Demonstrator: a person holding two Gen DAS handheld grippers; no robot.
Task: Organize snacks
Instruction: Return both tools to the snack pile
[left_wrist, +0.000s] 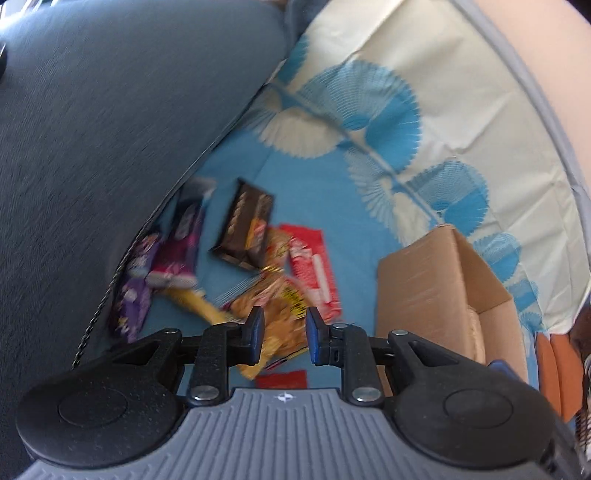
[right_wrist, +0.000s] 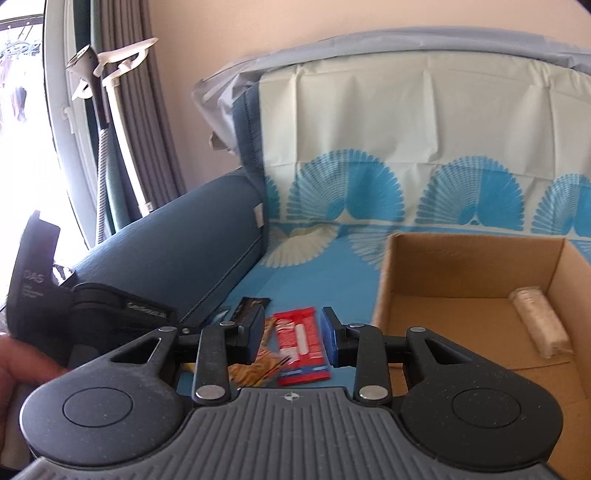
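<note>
1. Both grippers hang above the snacks with nothing between their fingers. The left hand-held gripper (left_wrist: 285, 334) has its jaws narrowed to a small gap, empty; the right hand-held gripper (right_wrist: 293, 338) is likewise narrowed and empty.
2. Likely slip: the snacks overlap in a loose pile, so a narrow gap could pinch only a wrapper edge or drag two packets at once. The jaws would probably need to widen before coming down.
3. The left view is blurred, so any aim taken from it at the yellow packet (left_wrist: 277, 317) is uncertain.
4. Using the box (right_wrist: 476, 295) as landmark: the red packet (right_wrist: 301, 341) lies just left of it on the blue sheet (right_wrist: 317, 280), and the right gripper frames it from above, apart from it.
5. The dark packet (left_wrist: 245, 227) lies further left of the box; the purple packets (left_wrist: 155, 273) lie furthest, against the sofa arm (left_wrist: 110, 147), where they could slip into the gap.
6. One pale wrapped snack (right_wrist: 539, 321) already lies inside the box, by its right wall.
7. A thin packet dropped at the rim may land outside.
</note>
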